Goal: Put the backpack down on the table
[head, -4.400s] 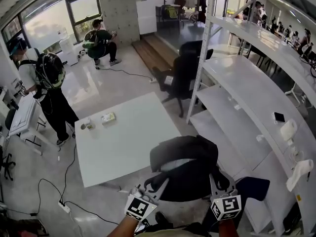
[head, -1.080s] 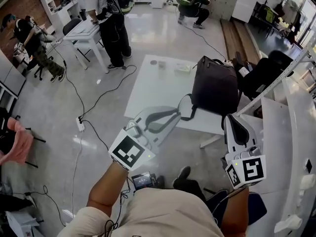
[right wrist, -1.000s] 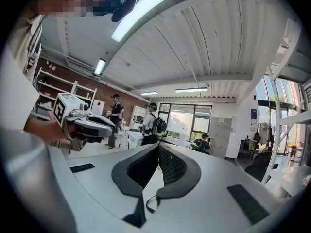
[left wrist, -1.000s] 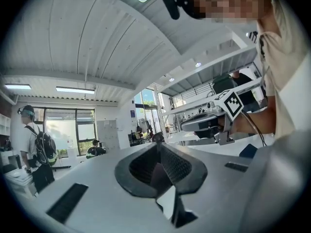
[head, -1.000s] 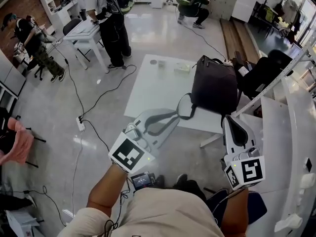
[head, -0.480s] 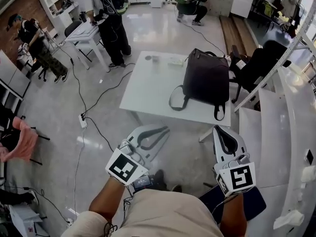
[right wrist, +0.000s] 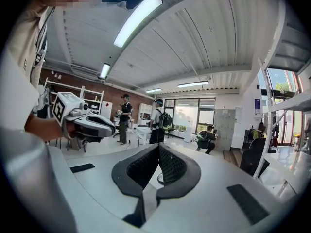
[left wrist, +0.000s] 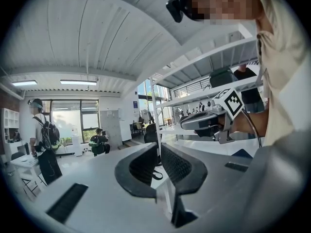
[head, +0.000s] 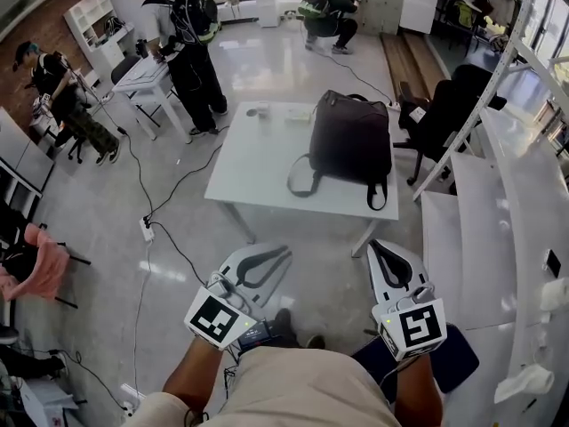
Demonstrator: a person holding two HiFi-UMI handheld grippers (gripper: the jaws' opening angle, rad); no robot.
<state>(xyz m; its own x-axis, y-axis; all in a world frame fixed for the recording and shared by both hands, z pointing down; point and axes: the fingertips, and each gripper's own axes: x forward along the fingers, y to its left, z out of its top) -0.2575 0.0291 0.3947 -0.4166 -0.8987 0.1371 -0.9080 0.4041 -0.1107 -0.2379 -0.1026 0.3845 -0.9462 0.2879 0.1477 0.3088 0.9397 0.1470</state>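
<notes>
Table bearing backpack, ceiling seen only from gripper views

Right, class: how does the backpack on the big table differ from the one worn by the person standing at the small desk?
The backpack on the table lies flat; the worn backpack sits upright on a person's back. The table one's straps lie loose on the tabletop; the worn one's go over the shoulders. Both are dark.

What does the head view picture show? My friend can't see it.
A black backpack lies flat on a white table, its straps trailing toward the camera. Below it, over the floor, the left gripper and right gripper are shut and empty, touching nothing.
</notes>
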